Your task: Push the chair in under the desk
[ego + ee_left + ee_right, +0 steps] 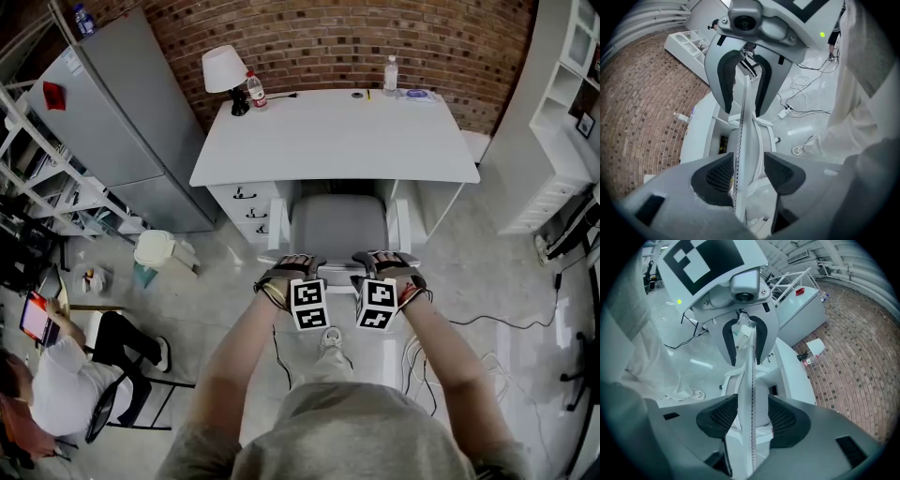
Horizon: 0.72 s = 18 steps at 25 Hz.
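A white chair with a grey seat (337,225) stands at the knee gap of the white desk (337,141), its seat front under the desktop edge. Both grippers hold the top of the thin backrest side by side, the left gripper (302,281) left of the right gripper (380,281). In the left gripper view the backrest edge (743,117) runs between the pads of the left gripper (746,168), which is shut on it. In the right gripper view the backrest edge (749,380) is likewise pinched by the right gripper (752,413). The chair's legs are hidden.
A lamp (223,70) and two bottles (255,91) (391,73) stand on the desk's far edge. Drawers (246,206) sit left of the chair. A grey cabinet (122,112), a bin (155,248) and a seated person (66,375) are at left; a white shelf (562,122) and floor cables (487,323) at right.
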### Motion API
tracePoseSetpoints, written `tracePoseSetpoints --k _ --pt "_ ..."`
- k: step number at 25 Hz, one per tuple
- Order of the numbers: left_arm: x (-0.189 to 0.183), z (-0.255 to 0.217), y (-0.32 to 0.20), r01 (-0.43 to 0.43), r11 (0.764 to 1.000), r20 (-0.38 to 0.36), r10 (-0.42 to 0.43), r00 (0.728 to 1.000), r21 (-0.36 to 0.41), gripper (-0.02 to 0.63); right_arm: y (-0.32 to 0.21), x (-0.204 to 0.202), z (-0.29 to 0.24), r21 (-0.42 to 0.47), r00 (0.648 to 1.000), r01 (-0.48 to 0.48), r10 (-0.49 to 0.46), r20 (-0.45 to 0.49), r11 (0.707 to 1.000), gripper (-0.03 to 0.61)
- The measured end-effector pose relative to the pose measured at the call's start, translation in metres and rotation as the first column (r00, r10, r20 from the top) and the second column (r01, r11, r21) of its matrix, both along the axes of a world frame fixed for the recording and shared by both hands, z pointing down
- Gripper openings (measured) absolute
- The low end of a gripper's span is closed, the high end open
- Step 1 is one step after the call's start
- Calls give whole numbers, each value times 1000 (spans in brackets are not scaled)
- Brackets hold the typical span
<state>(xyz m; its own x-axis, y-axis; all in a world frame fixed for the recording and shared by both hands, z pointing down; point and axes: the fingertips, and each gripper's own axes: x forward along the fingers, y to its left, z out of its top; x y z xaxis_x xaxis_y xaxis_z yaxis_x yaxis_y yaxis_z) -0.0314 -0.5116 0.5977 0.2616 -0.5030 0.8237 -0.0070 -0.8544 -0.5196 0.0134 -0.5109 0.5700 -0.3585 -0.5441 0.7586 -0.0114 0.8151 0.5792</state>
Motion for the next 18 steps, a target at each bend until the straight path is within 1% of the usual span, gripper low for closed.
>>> tracePoseSetpoints --k 11,18 --pt "-2 -9 24 19 999 -33 -18 999 30 195 20 -8 -13 53 1000 -6 5 14 999 166" --pt "3 -13 42 28 999 -58 -25 998 42 195 42 -4 -12 50 1000 -20 19 22 999 166"
